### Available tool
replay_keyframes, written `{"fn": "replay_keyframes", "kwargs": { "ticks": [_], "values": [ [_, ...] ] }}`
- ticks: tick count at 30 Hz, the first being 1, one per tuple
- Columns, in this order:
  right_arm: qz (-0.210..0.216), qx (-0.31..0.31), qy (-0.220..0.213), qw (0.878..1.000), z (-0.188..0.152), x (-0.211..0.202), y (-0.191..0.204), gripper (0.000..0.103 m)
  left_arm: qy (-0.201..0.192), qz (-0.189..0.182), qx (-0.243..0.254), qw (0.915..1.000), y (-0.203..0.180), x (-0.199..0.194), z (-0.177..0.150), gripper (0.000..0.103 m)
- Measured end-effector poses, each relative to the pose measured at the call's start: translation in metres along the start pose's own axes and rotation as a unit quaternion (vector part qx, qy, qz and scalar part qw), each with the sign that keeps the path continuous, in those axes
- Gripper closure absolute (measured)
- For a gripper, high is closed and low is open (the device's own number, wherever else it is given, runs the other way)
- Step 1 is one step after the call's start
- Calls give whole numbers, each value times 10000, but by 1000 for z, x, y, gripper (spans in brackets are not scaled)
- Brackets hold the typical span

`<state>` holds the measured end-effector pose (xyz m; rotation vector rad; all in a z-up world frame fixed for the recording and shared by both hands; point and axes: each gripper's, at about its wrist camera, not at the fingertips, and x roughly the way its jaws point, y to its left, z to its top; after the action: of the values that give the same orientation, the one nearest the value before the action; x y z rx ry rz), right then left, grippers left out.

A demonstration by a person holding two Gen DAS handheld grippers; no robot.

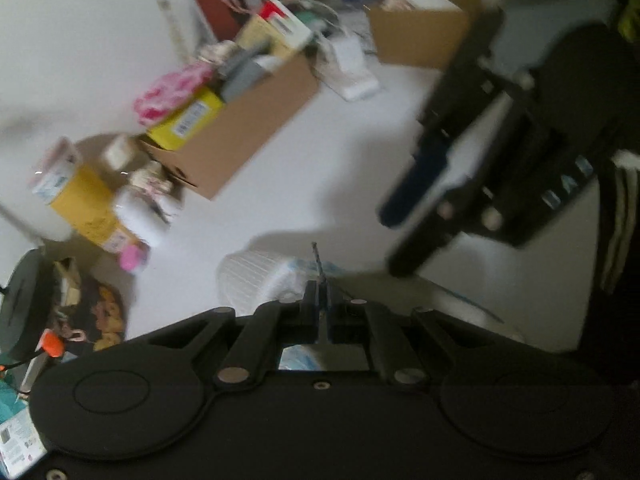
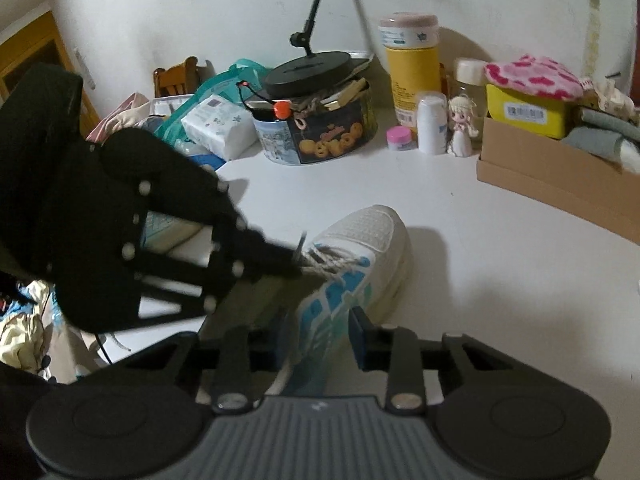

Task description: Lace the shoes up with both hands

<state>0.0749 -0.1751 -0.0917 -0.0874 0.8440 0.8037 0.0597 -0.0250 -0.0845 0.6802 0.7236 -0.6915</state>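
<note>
Shoe [image 2: 360, 264] laces [image 2: 328, 260] show only from right wrist.

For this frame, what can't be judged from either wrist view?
- Shoe heel and rear eyelets: right wrist view, hidden behind the right hand-held gripper.
- Whether that gripper's pads press the shoe: hidden by its own body.
- Lace path below the shut left hand-held gripper: left wrist view, motion-blurred.
- Labels on the yellow canister: too small.

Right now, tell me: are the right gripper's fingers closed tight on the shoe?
No: the right gripper straddles the shoe with visible gaps between its fingers and the shoe's sides.
</note>
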Motion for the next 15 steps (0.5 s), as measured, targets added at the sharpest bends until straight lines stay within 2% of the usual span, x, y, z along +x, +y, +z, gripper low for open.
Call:
{"fn": "replay_keyframes", "kwargs": {
  "ticks": [4, 8, 15],
  "values": [
    [-49, 88, -20, 9999, -1, -1, -5, 70, 353, -77, 145, 9992, -11, 10, -4, 103],
    [-65, 147, -13, 9999, -2, 1, -7, 69, 534, -74, 203, 9983, -19, 17, -5, 103],
    [-46, 149, -3, 9999, -1, 4, -9, 68, 765, 53, 4, 9971, -20, 29, -2, 103]
  ]
}}
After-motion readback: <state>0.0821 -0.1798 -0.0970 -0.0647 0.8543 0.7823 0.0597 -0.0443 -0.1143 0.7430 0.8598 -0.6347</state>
